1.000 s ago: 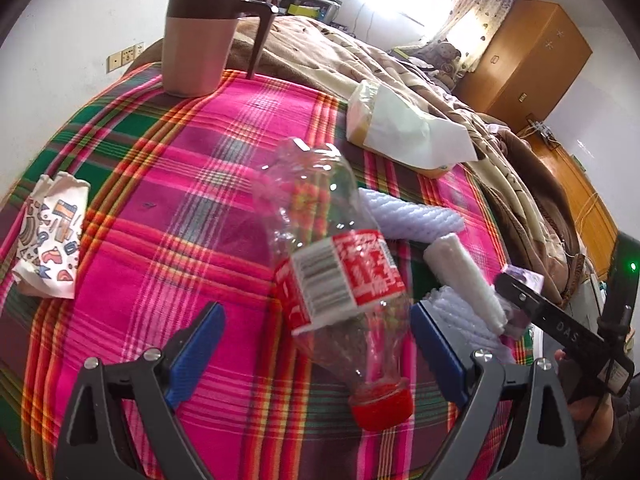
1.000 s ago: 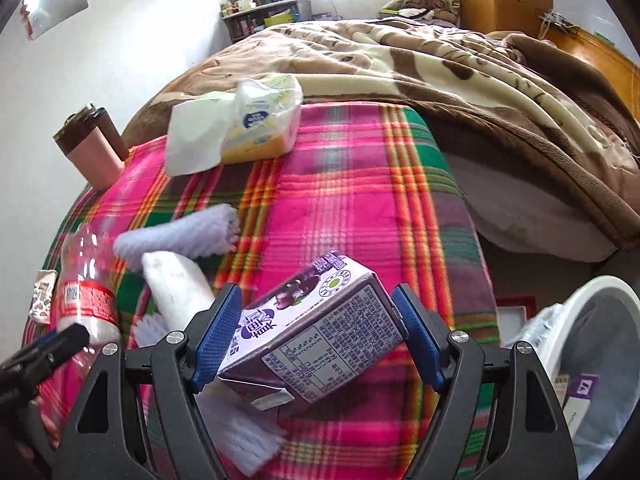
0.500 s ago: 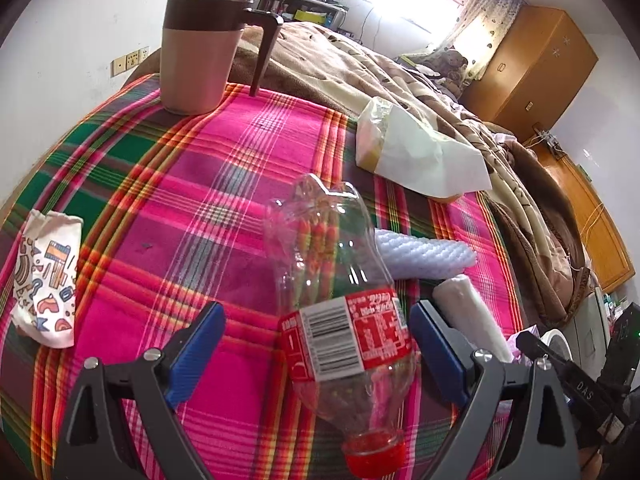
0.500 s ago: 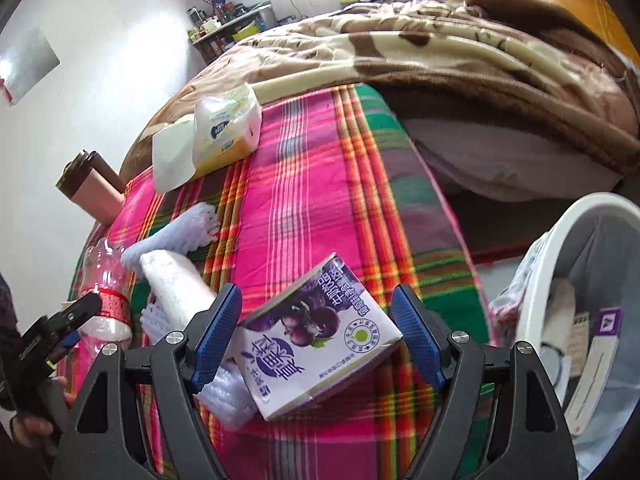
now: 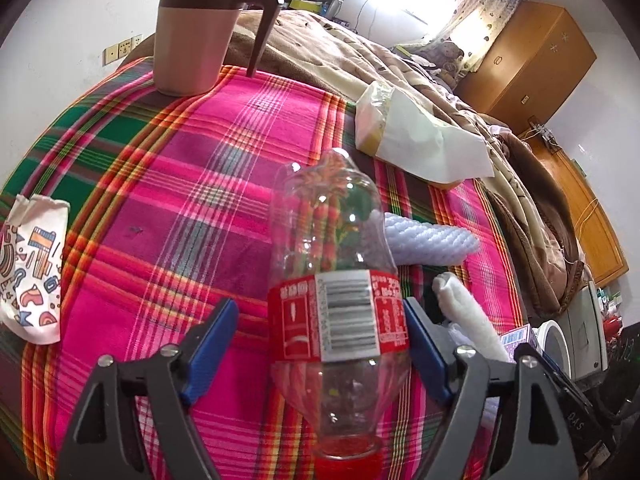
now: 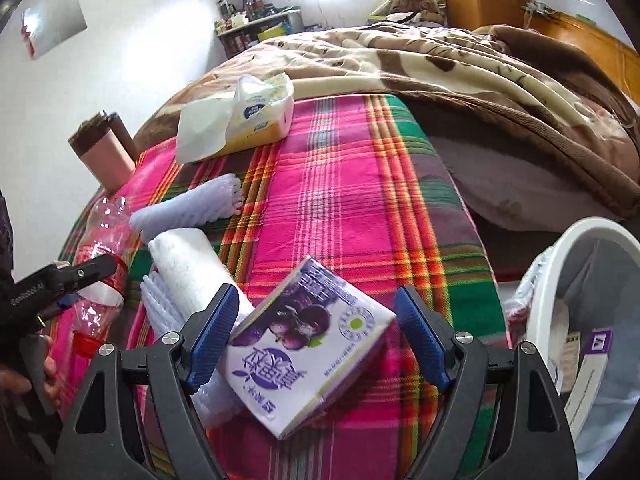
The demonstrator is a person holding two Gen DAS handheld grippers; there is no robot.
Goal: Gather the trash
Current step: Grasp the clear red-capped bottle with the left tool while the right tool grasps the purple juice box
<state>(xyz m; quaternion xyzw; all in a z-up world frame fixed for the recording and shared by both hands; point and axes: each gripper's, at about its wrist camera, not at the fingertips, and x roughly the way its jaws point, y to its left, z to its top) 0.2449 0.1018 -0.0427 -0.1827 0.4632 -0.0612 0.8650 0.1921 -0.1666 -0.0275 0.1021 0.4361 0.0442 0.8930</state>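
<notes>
Bedspread in pink-and-green plaid (image 5: 168,200) carries the trash, white plastic bin (image 6: 560,264) waiting beside it. Left gripper (image 5: 320,336) has just been closing around the clear plastic bottle with red label (image 5: 340,312); one pad touches, the other doesn't yet. Right gripper (image 6: 312,332) loosely straddles the purple juice carton (image 6: 308,348), jaws wide. Both pickups look close.

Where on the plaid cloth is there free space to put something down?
Free: the wide patch between the mug, the printed wrapper and the plastic bottle; also between the tissue pack and the bin. Crowded: around the foam sleeves and purple carton.
</notes>
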